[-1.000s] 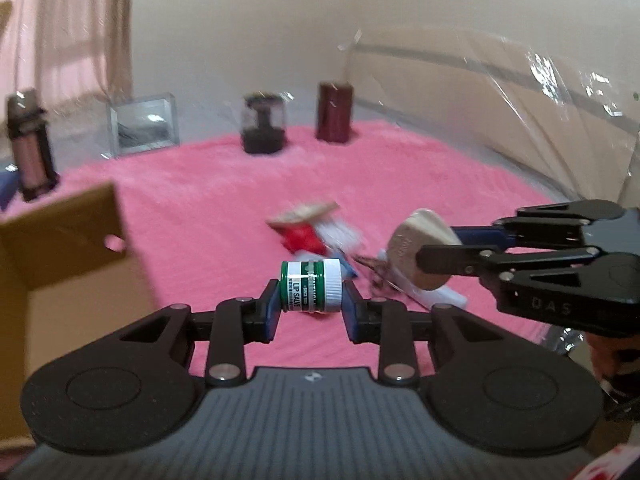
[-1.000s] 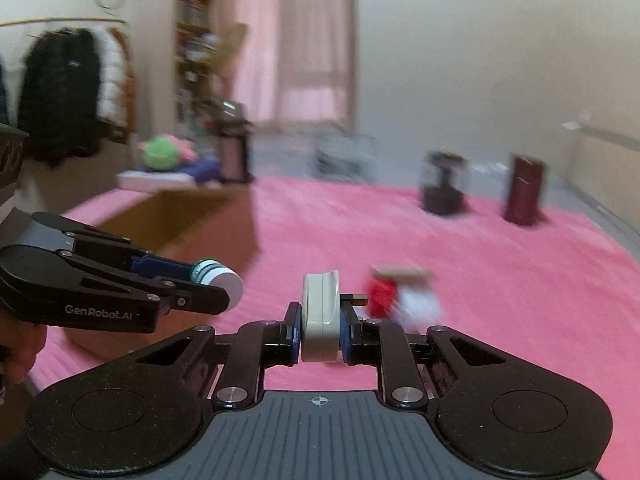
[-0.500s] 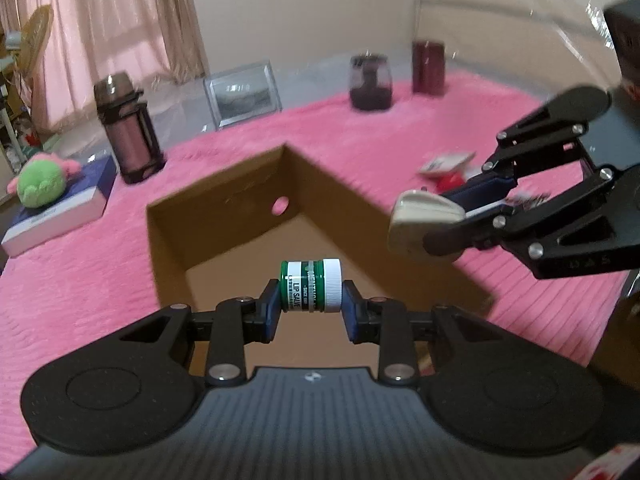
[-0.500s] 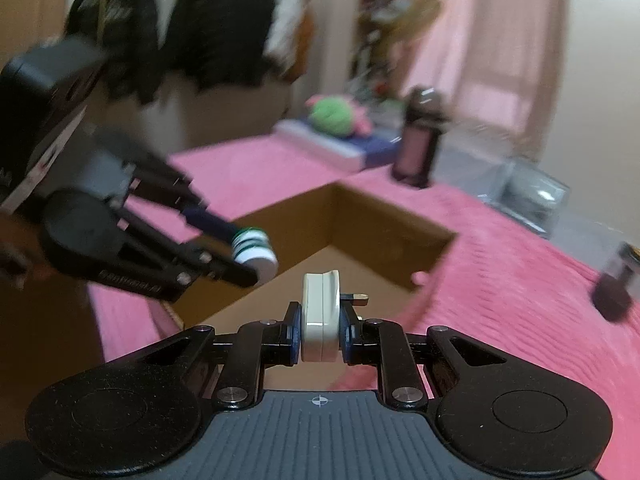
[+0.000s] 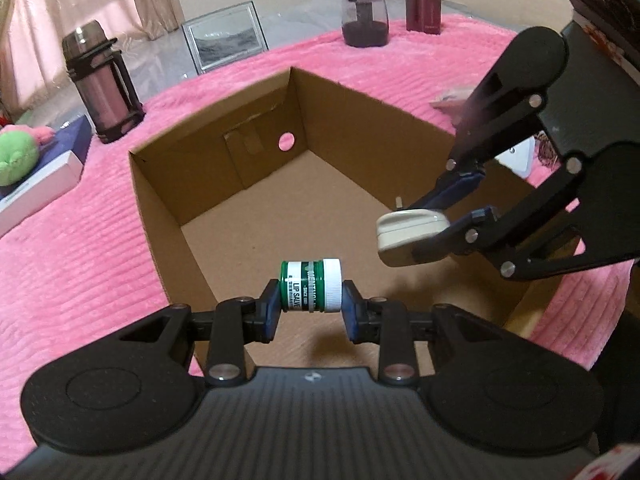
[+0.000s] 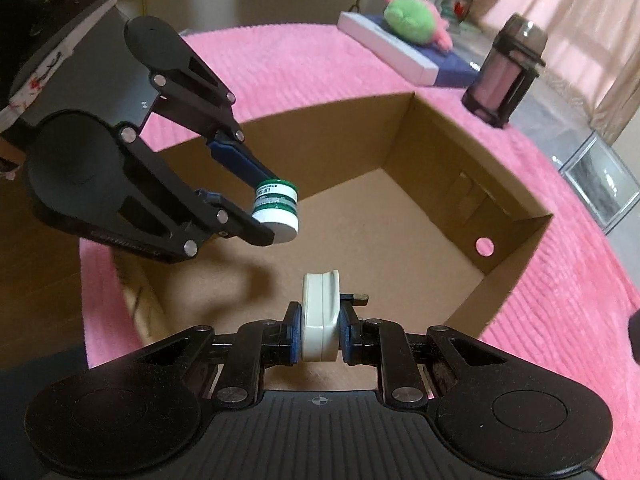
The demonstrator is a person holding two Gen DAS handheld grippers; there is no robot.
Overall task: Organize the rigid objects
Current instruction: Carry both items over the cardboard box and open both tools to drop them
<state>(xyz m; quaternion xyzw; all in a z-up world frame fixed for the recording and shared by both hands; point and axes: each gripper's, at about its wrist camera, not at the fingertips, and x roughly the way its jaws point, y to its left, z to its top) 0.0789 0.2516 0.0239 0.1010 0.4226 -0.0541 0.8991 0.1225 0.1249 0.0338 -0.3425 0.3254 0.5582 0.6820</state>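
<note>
My left gripper is shut on a small green lip salve jar with a white cap and holds it above the open cardboard box. My right gripper is shut on a cream plug adapter with a metal prong, also above the box. The right gripper with the adapter shows at right in the left wrist view. The left gripper with the jar shows at left in the right wrist view. The box floor looks bare.
The box sits on a pink blanket. Behind it stand a dark flask, a framed picture, a dark jar and a maroon cylinder. A green plush lies on a flat box.
Both grippers swung from the loose items on the blanket to over the cardboard box and have come lower and closer above its opening. Each still holds its object.
</note>
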